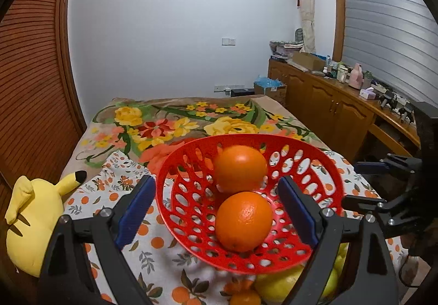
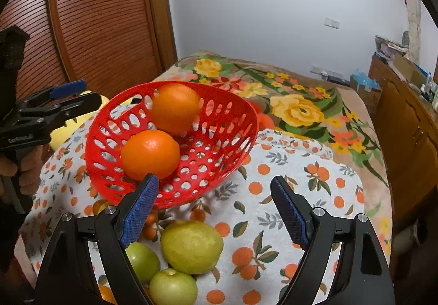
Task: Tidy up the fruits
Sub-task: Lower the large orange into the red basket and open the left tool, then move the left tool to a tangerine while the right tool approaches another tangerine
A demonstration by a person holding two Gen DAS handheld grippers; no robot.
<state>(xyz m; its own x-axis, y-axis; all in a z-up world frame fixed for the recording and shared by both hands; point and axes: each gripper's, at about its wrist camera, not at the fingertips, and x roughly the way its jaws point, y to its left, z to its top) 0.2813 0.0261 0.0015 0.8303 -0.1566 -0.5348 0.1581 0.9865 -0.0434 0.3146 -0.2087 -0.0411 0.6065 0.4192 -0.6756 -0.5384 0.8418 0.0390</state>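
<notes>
The left gripper [image 1: 216, 202] is held with jaws spread wide and nothing between the pads; the right gripper [image 2: 215, 205] likewise gapes empty. At twelve o'clock of the left gripper, two oranges [image 1: 243, 221] are seen inside the red basket [image 1: 191, 212]. Green fruits [image 2: 191, 246] are left on the orange-print cloth [image 2: 301, 168], at six o'clock of the basket.

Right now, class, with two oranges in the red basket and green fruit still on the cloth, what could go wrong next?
1. The red basket looks tilted, so the two oranges inside might roll toward its lower side or out when more fruit lands.
2. The green fruits lie close together beside the right gripper, whose jaws stand open; gripping one may nudge the others across the cloth.
3. The left gripper, also open, hovers near the basket and could knock it.
</notes>
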